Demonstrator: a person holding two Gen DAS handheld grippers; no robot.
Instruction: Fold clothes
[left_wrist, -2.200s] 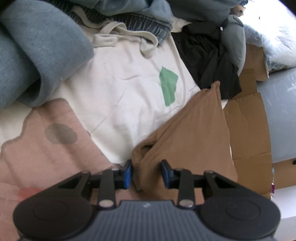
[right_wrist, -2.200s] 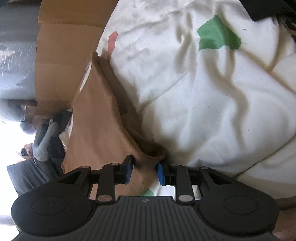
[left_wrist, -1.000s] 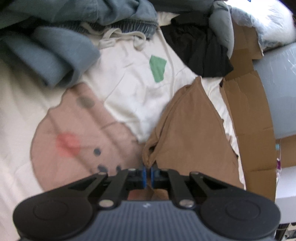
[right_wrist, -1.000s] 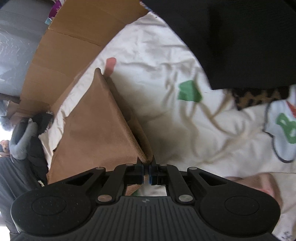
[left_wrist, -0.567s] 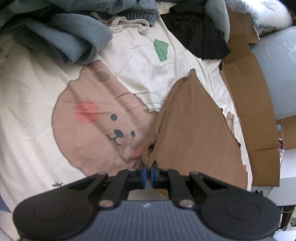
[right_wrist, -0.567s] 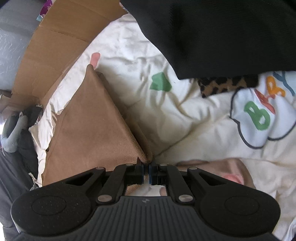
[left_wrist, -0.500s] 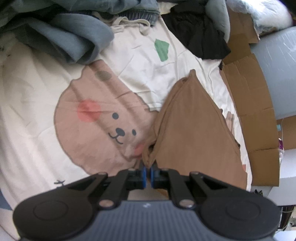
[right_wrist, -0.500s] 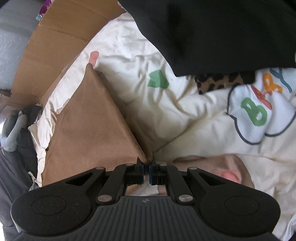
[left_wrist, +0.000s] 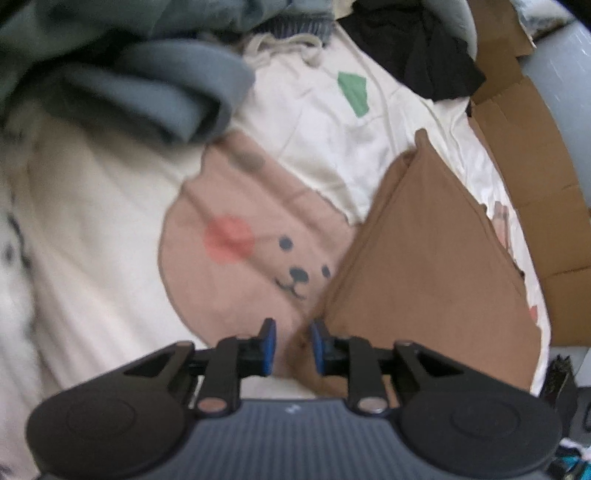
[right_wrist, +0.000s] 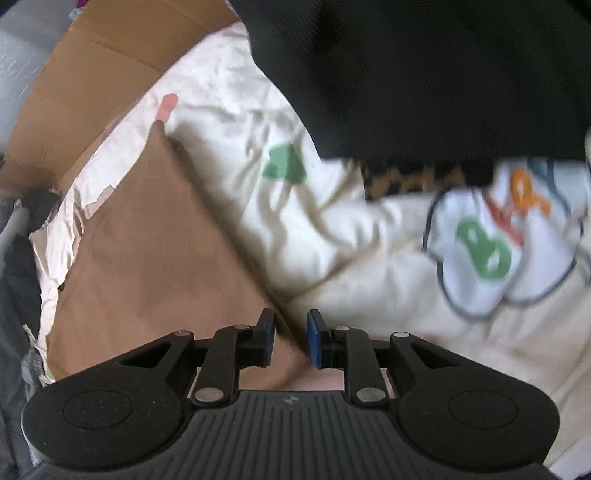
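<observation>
A brown garment (left_wrist: 432, 266) lies flat on a cream bedspread with a bear print (left_wrist: 258, 254), folded into a wedge shape. My left gripper (left_wrist: 292, 347) is open, with the garment's near corner lying between and under its blue pads. In the right wrist view the same brown garment (right_wrist: 147, 236) lies at the left. My right gripper (right_wrist: 290, 338) is open, its jaws straddling the garment's near edge without holding it.
Grey-blue clothes (left_wrist: 147, 92) are heaped at the back left, a black garment (left_wrist: 417, 48) at the back. Flattened cardboard (left_wrist: 532, 155) lies along the right side of the bed. A black garment (right_wrist: 424, 74) and a leopard-print piece (right_wrist: 406, 177) lie beyond the right gripper.
Both grippers were shut on the brown garment's corners and have now opened, letting the garment drop flat on the bedspread.
</observation>
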